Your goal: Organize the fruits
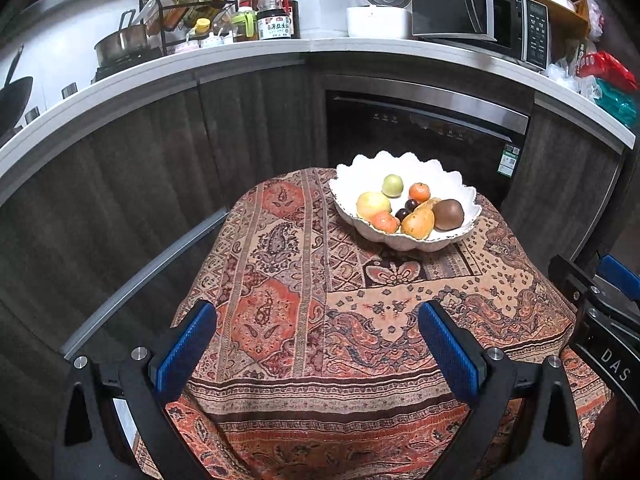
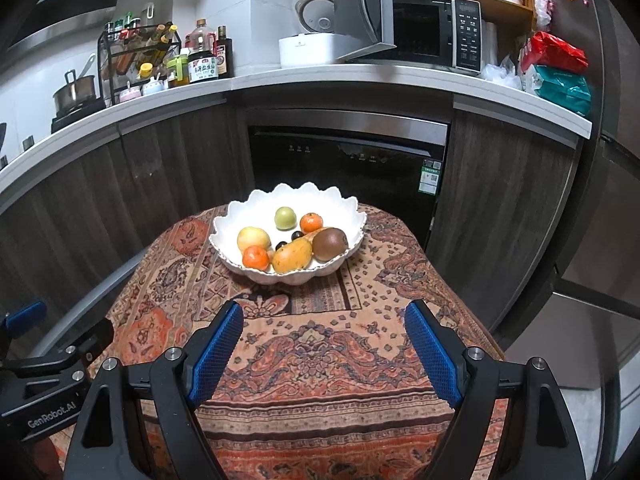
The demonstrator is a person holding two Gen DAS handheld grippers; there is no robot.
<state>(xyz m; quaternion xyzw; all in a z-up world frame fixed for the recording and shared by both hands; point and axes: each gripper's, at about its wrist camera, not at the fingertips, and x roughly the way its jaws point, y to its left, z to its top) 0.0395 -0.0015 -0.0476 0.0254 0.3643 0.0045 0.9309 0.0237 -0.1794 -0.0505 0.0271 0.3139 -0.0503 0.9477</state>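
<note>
A dim kitchen: dark cabinets, a pale counter, and in front a small bench under a patterned cloth. Toward its far right side stands a white scalloped bowl, already holding the fruits, from left to right: a yellow apple, two small oranges, a green one, dark grapes, a mango and a brown kiwi. Nothing lies loose on the cloth, so sorting looks close to complete. The left gripper and right gripper hover at the near edge, jaws spread wide and empty, probably keeping clear of the bowl.
</note>
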